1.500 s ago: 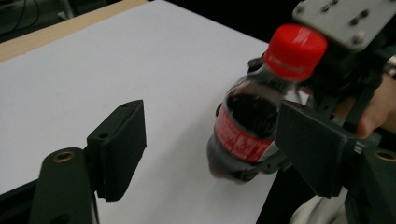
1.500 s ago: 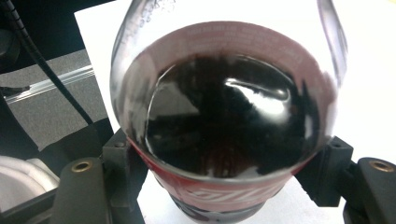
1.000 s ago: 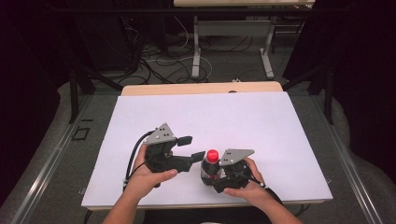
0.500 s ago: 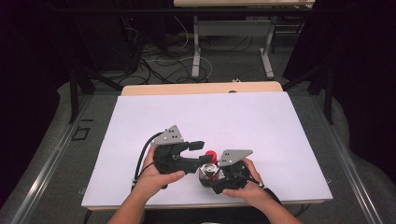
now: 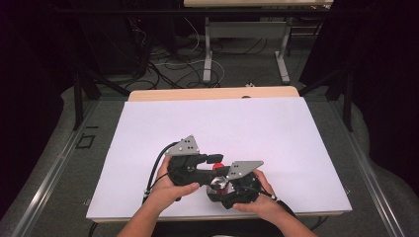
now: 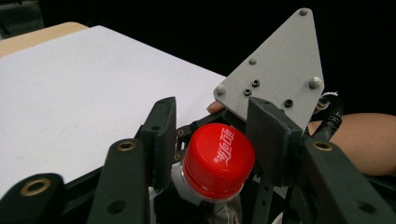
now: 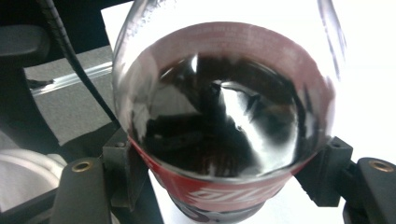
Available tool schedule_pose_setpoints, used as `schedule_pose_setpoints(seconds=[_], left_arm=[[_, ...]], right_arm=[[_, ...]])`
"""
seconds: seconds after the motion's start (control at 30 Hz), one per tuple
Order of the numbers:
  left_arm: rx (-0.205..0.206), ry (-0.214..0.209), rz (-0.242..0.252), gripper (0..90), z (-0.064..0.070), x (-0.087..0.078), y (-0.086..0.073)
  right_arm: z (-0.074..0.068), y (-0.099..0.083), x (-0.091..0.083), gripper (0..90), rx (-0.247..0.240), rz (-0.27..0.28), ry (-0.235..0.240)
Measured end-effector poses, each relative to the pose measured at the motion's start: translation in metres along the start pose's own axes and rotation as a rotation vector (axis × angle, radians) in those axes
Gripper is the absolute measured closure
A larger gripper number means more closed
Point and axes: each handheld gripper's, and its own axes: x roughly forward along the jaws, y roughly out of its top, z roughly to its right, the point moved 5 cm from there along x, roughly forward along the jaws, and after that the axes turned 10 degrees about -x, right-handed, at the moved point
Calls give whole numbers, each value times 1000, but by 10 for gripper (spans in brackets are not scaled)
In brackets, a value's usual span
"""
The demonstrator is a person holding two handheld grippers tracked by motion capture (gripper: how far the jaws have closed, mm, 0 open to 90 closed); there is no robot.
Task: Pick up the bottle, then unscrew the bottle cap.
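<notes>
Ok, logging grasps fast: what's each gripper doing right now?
Left gripper: open around the red plastic cap.
Right gripper: shut on the clear cola bottle.

In the high view, we found the bottle (image 5: 218,183) mostly hidden beneath both grippers. Its base was cut off below the red cap (image 6: 218,160); its label text (image 7: 229,195) was blurred.

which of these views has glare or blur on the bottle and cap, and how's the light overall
Right gripper view: the bottle sits very close, bright streaks glinting off its dark liquid, and the white table behind is washed out. Left gripper view: the red cap is sharp between the left tongs, the nearest jaw parts slightly soft. High view: table evenly lit, surroundings dark.
</notes>
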Motion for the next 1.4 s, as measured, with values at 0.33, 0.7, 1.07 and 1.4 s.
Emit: schedule_pose_setpoints(seconds=[0.33,0.7,1.07,1.4], left_arm=[[16,-17,-11,605,1,-2,-3],[-7,88,35,615,2,-4,-2],[-65,328,118,616,17,6,-1],[-142,410,167,616,17,11,4]], right_arm=[[-1,-1,1,285,-15,-7,2],[1,0,1,286,0,13,-39],[4,-1,0,287,52,20,-137],[4,0,-3,288,93,28,-236]])
